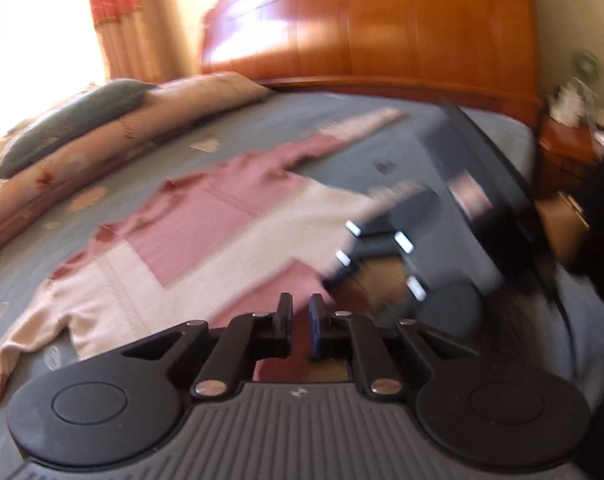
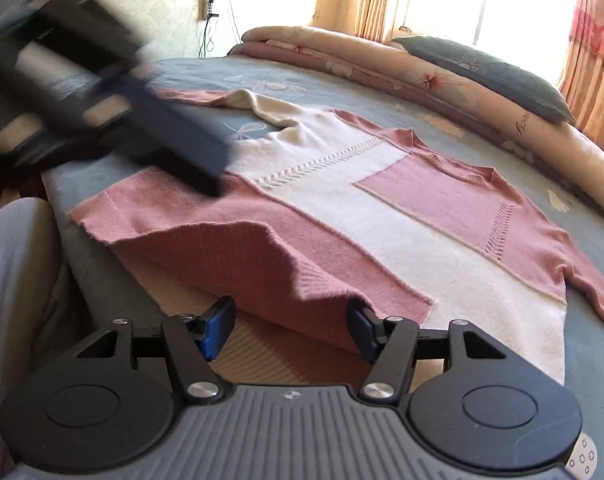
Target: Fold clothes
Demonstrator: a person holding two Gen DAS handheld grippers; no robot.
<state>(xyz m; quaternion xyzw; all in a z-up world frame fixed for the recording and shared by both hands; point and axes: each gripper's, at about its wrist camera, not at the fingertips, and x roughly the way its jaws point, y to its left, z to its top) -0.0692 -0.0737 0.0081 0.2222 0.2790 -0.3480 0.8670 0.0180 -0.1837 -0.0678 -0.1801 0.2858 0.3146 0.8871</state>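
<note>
Indoors, a blue-sheeted bed point(image 2: 342, 76) fronts a wooden headboard point(image 1: 382, 28). Its pink-and-cream sweater point(image 2: 382, 200) lies beyond both grippers: left gripper point(image 1: 301, 320) nearly closed, empty; right gripper point(image 2: 292, 328) wide, hem between its fingers, ungripped.

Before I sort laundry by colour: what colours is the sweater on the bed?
The sweater is dusty pink and cream patchwork blocks; the right wrist view shows it best.

Strong daylight from curtained windows point(image 2: 482, 4), blown out to white in both views. Glare across the wooden headboard point(image 1: 342, 28). Left wrist view heavily motion-blurred: sweater point(image 1: 206, 232) and the other claw point(image 1: 386, 256) smeared. Right wrist view mostly sharp, except the blurred left claw point(image 2: 114, 116) at upper left. Soft shadow under the sweater's lifted hem. Fisheye bending and dark corners at the edges.
</note>
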